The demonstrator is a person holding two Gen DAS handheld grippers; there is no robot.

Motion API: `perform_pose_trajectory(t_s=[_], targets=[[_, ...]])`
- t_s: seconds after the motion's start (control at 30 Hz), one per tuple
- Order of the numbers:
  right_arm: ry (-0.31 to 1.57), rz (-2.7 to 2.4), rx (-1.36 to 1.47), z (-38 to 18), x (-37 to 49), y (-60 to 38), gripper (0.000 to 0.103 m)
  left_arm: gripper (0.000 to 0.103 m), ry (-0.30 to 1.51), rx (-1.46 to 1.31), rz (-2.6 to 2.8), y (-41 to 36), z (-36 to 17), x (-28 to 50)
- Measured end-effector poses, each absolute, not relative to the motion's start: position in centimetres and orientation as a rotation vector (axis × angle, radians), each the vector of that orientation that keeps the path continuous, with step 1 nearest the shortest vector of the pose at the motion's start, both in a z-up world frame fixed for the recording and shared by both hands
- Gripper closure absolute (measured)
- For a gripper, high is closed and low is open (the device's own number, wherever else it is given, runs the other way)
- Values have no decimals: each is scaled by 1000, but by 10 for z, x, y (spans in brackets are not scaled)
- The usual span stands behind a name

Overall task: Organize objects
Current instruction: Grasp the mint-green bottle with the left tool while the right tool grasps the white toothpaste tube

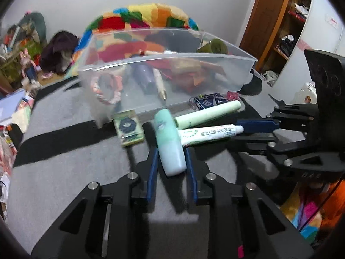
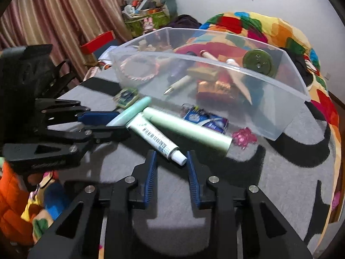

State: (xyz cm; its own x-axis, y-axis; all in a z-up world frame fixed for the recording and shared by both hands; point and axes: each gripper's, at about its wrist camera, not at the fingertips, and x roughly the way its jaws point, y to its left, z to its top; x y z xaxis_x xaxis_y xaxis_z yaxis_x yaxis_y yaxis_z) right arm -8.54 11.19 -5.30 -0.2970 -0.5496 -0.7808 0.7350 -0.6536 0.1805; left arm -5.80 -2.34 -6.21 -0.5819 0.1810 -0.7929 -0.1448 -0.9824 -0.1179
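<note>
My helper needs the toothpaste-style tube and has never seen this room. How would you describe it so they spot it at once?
Find the clear plastic bin on the grey rug. Three tubes lie crossed before it. Take the white tube with green print and a white screw cap; the pale green tube and the mint bottle are plain.

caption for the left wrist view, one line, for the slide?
Left gripper closing around a mint-green bottle lying before a clear plastic bin, right gripper at the white tube.

Clear glossy plastic bin (image 1: pixel 172 82), smooth mint plastic bottle (image 1: pixel 170 142), matt grey cloth mat (image 1: pixel 64 161), ribbed blue fingers (image 2: pixel 151 179).
</note>
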Motion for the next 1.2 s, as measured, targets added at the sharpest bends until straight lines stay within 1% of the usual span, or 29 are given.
perform_pose_trajectory(t_s=[0.2, 0.33, 0.47, 0.53, 0.6, 0.63, 0.67, 0.73, 0.93, 1.2], targets=[[320, -1999, 1070, -47, -72, 116, 77, 77, -75, -1329, 2662, -26, -59, -53], [339, -2022, 1055, -44, -80, 105, 70, 77, -120, -1336, 2659, -27, -60, -65], [439, -2008, 1059, -49, -92, 84, 67, 77, -151, -1344, 2663, -28, -62, -73], [454, -1997, 1053, -48, -94, 81, 64, 77, -172, -1346, 2664, -30, -63, -75], [440, -1968, 1049, -47, -95, 82, 64, 79, -181, -1341, 2670, -32, -64, -74], [435, -1955, 1053, -47, -95, 83, 64, 82, -185, -1338, 2676, -33, -65, -73], [434, -1939, 1052, -48, -93, 84, 64, 87, -184, -1336, 2685, -34, -65, -72], [443, -1903, 1040, -48, -82, 86, 64, 92, -196, -1334, 2692, -36, -65, -70], [499, -1853, 954, -40, -51, 91, 65, 95, -223, -1316, 2688, -43, -64, -52], [478, -1937, 1003, -42, -77, 70, 65, 94, -240, -1288, 2690, -48, -55, -35]])
